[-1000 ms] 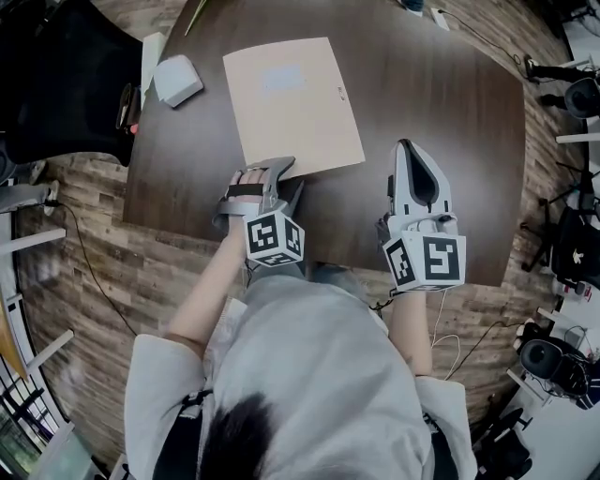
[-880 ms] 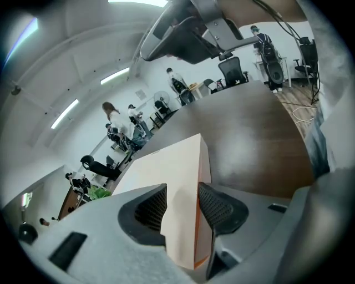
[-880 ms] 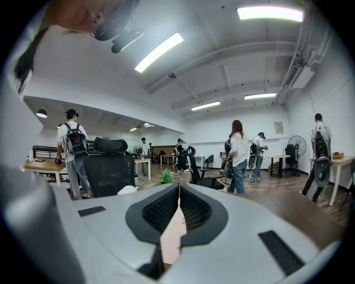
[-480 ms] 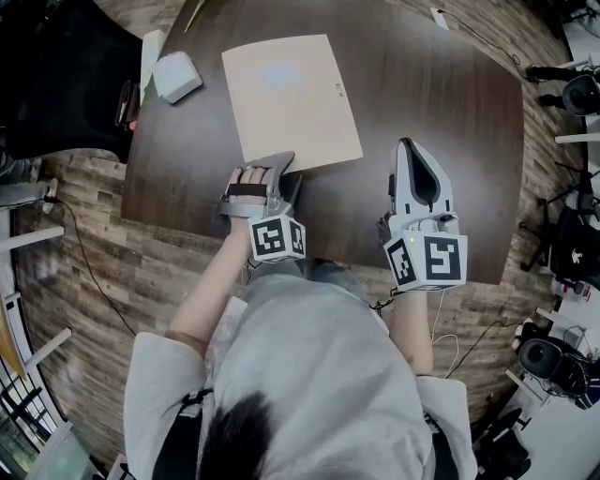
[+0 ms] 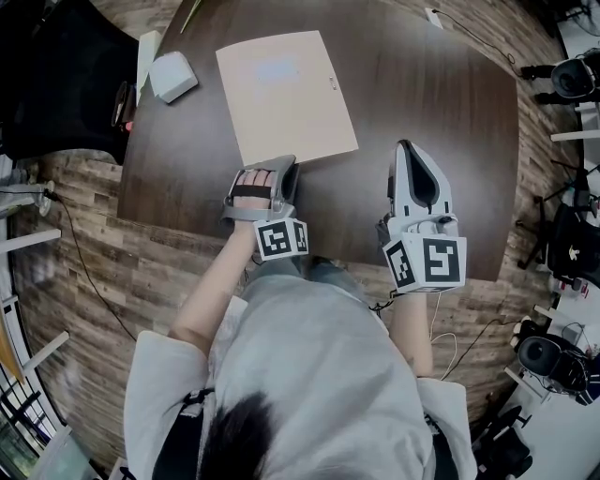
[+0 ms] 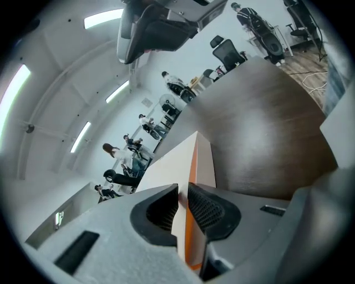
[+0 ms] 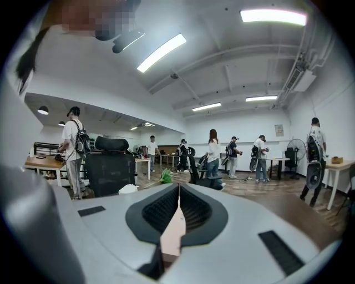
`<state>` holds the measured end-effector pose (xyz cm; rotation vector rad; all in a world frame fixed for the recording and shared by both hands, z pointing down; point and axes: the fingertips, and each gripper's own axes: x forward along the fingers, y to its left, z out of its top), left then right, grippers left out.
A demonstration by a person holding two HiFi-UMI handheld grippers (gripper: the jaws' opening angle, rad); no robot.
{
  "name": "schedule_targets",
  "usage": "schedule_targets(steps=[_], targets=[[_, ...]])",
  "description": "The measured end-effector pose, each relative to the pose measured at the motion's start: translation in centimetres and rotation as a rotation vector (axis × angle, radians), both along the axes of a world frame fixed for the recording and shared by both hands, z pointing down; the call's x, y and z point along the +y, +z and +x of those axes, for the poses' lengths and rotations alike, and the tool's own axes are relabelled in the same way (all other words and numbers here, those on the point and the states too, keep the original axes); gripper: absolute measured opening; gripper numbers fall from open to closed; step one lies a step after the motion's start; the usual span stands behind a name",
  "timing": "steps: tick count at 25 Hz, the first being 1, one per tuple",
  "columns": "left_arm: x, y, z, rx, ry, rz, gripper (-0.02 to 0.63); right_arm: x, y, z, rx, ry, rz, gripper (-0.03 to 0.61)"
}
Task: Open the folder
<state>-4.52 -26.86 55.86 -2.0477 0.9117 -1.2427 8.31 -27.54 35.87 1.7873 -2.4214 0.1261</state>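
A tan folder (image 5: 286, 94) lies shut on the dark brown table (image 5: 441, 103), left of centre. My left gripper (image 5: 284, 169) is at the folder's near edge, toward its right corner. In the left gripper view its jaws (image 6: 183, 188) are closing, and the pads press on the folder's pale cover (image 6: 183, 161), with the orange inside showing beneath it. My right gripper (image 5: 405, 145) rests over the table to the right of the folder, apart from it. In the right gripper view its jaws (image 7: 178, 187) are shut with nothing held.
A small white box (image 5: 173, 77) sits at the table's far left corner beside a black chair (image 5: 56, 75). A white cable (image 5: 441, 19) runs along the far right edge. Several people stand far off in the room (image 7: 213, 158).
The left gripper's jaws have closed onto the folder's near edge and the wrist has rolled a little. The right gripper has stayed where it was.
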Motion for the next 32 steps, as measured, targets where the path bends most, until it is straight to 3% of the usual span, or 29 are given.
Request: schedule_targets(steps=[3,10,22,26,32], targets=[[-0.1,0.0,-0.1,0.043,-0.020,-0.003,0.055,0.3,-0.1,0.0,0.003,0.002,0.002,0.014],[-0.1,0.1,-0.2,0.111,-0.048,-0.106,0.044,0.8,-0.2,0.4,0.004,0.003,-0.001,0.014],[0.4,-1.4,-1.9,0.366,-0.082,-0.253,0.037,0.9,1.7,0.4,-0.039,-0.004,-0.052,0.014],[0.7,-1.5,-2.4,0.359,-0.066,-0.258,0.037,0.4,4.5,0.2,-0.038,-0.030,-0.098,0.013],[1.5,-1.2,-3.3,0.302,-0.041,-0.254,0.037,-0.9,11.4,-0.4,-0.075,-0.058,-0.236,0.012]])
